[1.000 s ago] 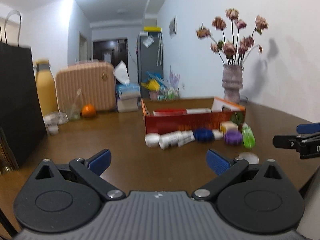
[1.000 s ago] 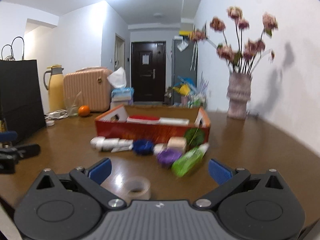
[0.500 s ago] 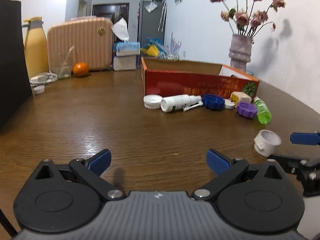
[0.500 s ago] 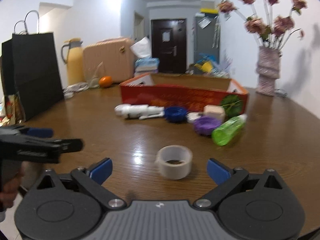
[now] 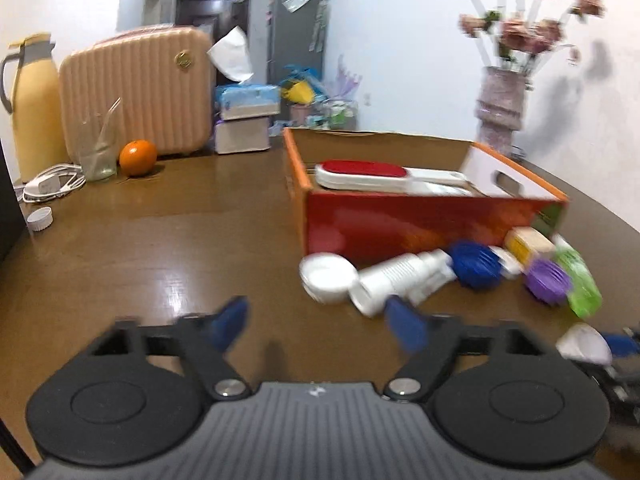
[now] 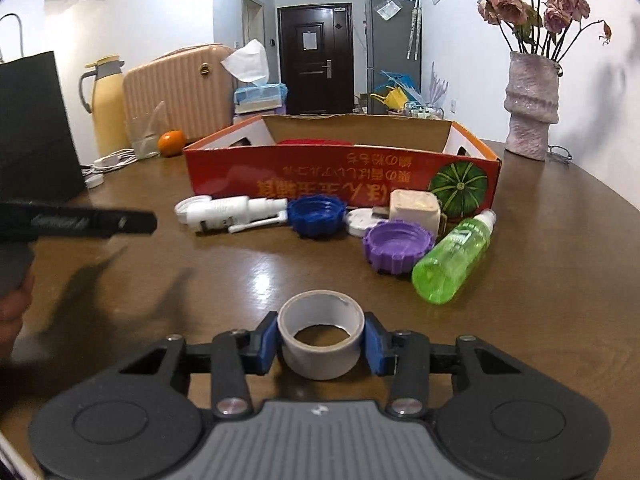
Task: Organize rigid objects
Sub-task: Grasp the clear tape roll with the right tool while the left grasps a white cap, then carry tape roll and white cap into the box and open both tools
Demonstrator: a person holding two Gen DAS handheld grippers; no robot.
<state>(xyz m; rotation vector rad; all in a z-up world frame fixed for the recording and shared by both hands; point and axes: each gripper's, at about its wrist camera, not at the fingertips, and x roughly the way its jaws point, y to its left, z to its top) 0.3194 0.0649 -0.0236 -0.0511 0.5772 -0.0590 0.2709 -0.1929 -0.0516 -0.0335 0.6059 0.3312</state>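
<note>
Left wrist view: the left tongs (image 5: 316,320) have just been closing but stand partly spread with nothing between them, over bare counter (image 5: 160,248) just short of the white spray bottle (image 5: 400,280) by the red box (image 5: 400,224). Next, I judge, they need to straddle that bottle.

Right wrist view: the right tongs (image 6: 320,342) have just been closing and pinch the tape roll (image 6: 320,336) on the counter near the green bottle (image 6: 452,264). This looks like the pickup step; next comes lifting it over the box wall.
</note>
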